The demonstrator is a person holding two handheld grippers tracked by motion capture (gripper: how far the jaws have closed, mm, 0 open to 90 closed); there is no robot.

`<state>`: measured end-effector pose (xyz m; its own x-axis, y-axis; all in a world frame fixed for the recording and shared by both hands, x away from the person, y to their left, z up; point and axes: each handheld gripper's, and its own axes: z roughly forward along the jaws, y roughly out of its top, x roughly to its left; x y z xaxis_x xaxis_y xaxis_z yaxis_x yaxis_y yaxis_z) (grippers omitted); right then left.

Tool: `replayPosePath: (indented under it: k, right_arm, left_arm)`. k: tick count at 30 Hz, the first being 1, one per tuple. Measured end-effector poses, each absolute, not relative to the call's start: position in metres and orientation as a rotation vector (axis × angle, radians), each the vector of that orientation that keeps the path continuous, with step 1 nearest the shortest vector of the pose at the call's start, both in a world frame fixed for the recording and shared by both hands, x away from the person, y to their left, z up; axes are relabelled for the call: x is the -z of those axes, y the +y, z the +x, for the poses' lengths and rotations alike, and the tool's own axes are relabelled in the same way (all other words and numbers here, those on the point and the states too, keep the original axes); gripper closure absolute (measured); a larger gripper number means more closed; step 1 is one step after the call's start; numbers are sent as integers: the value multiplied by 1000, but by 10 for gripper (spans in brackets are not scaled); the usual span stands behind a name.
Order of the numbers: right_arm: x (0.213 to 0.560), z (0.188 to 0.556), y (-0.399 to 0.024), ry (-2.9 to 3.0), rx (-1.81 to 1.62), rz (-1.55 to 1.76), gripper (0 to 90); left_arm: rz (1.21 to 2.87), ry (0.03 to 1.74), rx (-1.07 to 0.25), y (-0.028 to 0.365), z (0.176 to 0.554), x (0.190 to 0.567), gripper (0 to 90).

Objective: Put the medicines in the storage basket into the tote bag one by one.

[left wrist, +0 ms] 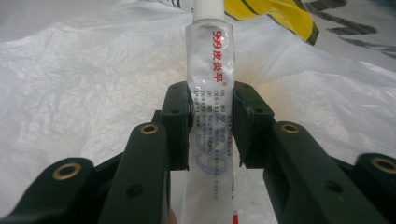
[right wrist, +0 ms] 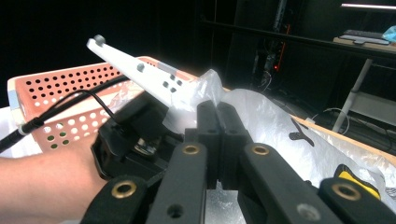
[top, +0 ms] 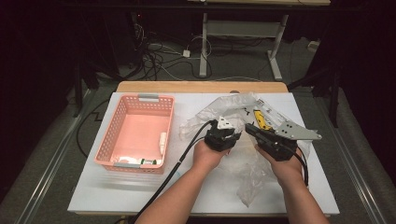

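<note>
My left gripper (left wrist: pixel 211 126) has the tube (left wrist: pixel 211 88) clamped between its jaws, my right gripper (right wrist: pixel 218 140) pinches the bag (right wrist: pixel 275 126) edge; basket (top: pixel 140 133) drop remains.

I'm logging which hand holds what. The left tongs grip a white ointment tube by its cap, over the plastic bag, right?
Not by its cap. In the left gripper view the left tongs clamp the white ointment tube around its body, the cap clear above the pads. It is indeed over the plastic bag.
</note>
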<state>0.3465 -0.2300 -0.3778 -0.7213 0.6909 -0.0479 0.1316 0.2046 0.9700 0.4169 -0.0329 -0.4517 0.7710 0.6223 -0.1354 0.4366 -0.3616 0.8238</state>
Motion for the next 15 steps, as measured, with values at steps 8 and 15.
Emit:
replayPosePath:
  k: [8,15]
  right_arm:
    - [378,347,-230,2007,-1544,762,900]
    - [378,346,-230,2004,-1544,762,900]
  left_arm:
    - [2018,809,-245,-42,419,461,677]
    - [2060,817,-240,-47,421,471,676]
